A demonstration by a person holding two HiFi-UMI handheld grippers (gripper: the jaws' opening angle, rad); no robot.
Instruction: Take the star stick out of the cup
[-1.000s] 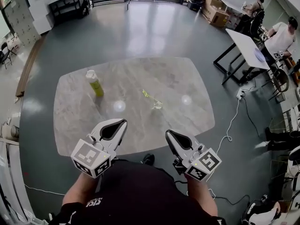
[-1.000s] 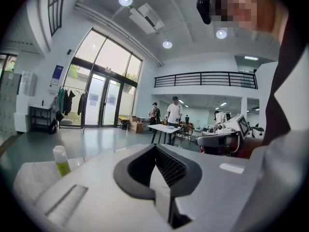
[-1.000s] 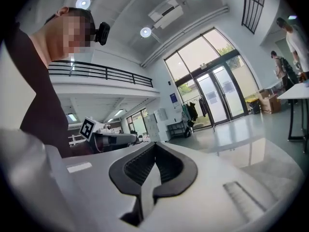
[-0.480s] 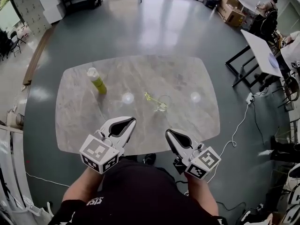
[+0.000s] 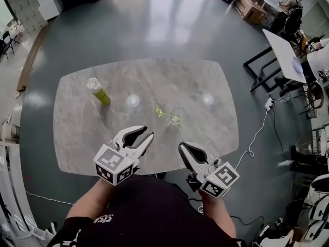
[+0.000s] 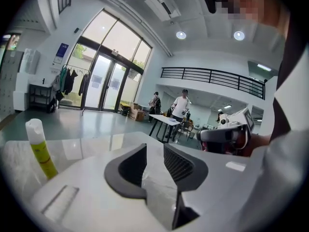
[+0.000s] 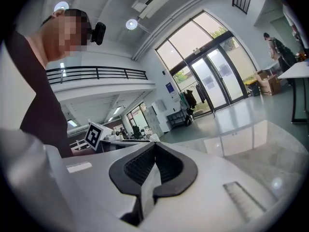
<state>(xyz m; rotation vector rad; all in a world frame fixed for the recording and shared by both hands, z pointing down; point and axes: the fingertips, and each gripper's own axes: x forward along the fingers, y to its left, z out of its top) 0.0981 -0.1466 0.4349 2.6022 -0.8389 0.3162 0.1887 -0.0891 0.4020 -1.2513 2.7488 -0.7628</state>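
A clear cup (image 5: 178, 115) stands on the marble table (image 5: 77, 138), just right of its middle. A yellow-green star stick (image 5: 163, 112) leans out of the cup to the left. My left gripper (image 5: 148, 134) hovers over the table's near edge, short and left of the cup; its jaws are opening with nothing between them (image 6: 154, 151). My right gripper (image 5: 181, 146) is held beside it, near the edge below the cup, shut and empty (image 7: 155, 148). Neither gripper touches the cup or stick.
A yellow-green bottle (image 5: 97, 91) with a white cap stands at the table's far left, also seen in the left gripper view (image 6: 40, 148). A white cable (image 5: 255, 133) runs over the floor on the right. A white desk (image 5: 281, 55) with people is at the far right.
The left gripper's jaws have parted from shut. Both grippers have edged closer together near the table's edge; the head view has shifted slightly.
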